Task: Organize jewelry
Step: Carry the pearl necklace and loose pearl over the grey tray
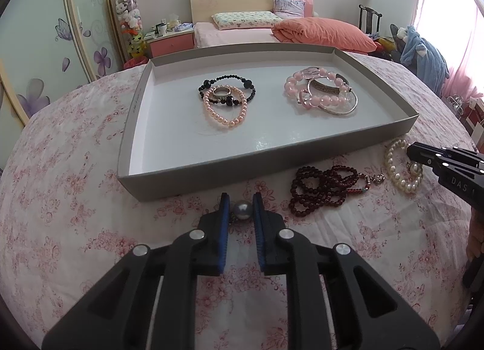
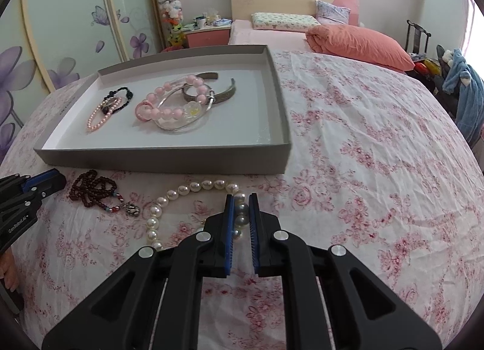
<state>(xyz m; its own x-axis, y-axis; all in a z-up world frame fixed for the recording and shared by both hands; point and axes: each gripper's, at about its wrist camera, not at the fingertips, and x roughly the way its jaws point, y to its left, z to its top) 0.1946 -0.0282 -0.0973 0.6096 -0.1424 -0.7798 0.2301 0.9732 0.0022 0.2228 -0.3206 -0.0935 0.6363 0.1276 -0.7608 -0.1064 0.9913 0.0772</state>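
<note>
A grey tray [image 1: 169, 182] [image 2: 163, 162] lies on the floral cloth. In it are a black bead bracelet [image 1: 230, 89], a pink pearl bracelet [image 1: 225, 114] [image 2: 99, 117], a pink bead bracelet [image 1: 314, 89] [image 2: 169, 102] and metal bangles [image 2: 211, 93]. In front of the tray lie dark red beads [image 1: 320, 189] [image 2: 93, 189] and a white pearl bracelet [image 1: 399, 168] [image 2: 187, 195]. My left gripper [image 1: 241, 207] is shut on a grey pearl piece [image 1: 242, 210]. My right gripper [image 2: 241, 214] is shut on the white pearl bracelet, over its darker pearls.
The table [image 2: 378, 153] stretches wide to the right of the tray. Behind it stand a bed [image 1: 242, 35] with an orange quilt, a bedside cabinet [image 1: 169, 41] and a chair with clothes [image 1: 423, 56]. The right gripper's tip [image 1: 423, 153] reaches over the white pearls.
</note>
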